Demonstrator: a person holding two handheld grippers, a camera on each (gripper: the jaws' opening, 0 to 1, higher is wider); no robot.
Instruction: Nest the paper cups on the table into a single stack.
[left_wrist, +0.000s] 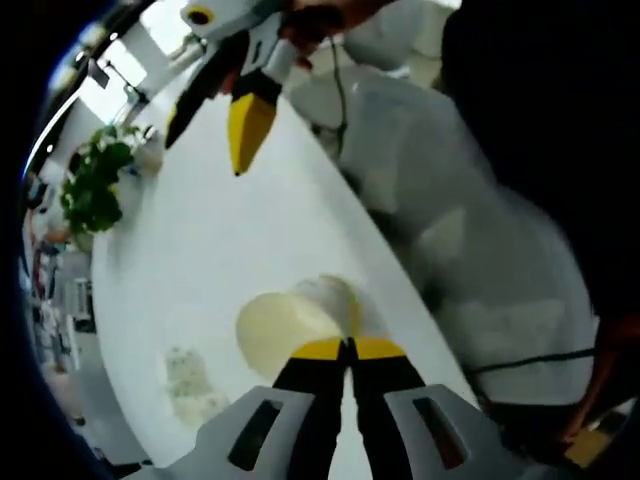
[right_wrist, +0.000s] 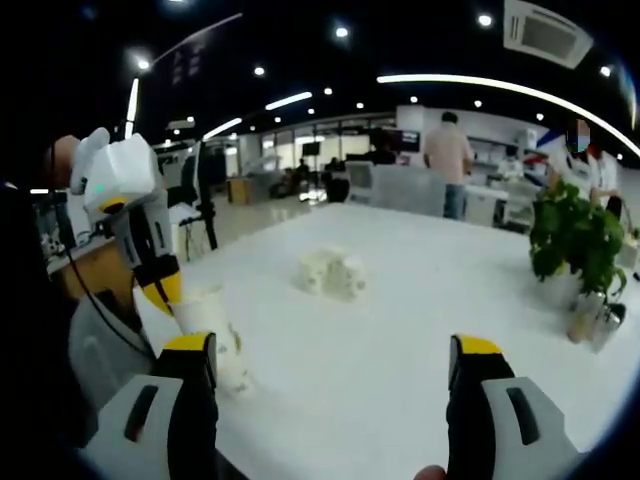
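A cream paper cup (left_wrist: 285, 328) hangs just over the white table (left_wrist: 200, 240), and my left gripper (left_wrist: 349, 347) is shut on its rim. In the right gripper view the same cup (right_wrist: 212, 325) sits at the left with the left gripper (right_wrist: 165, 290) coming down onto its top edge. A small cluster of white paper cups (right_wrist: 330, 272) rests mid-table beyond it. My right gripper (right_wrist: 335, 350) is wide open with nothing between its jaws, about level with the held cup. It also reaches in at the top of the left gripper view as the right gripper (left_wrist: 205, 145), open.
A potted green plant (right_wrist: 575, 235) stands near the table's far right edge, also seen as the plant (left_wrist: 95, 185). A person in white clothing (left_wrist: 450, 230) is close along the table's side. People stand in the background (right_wrist: 447, 160). A pale blurred lump (left_wrist: 190, 385) lies beside the held cup.
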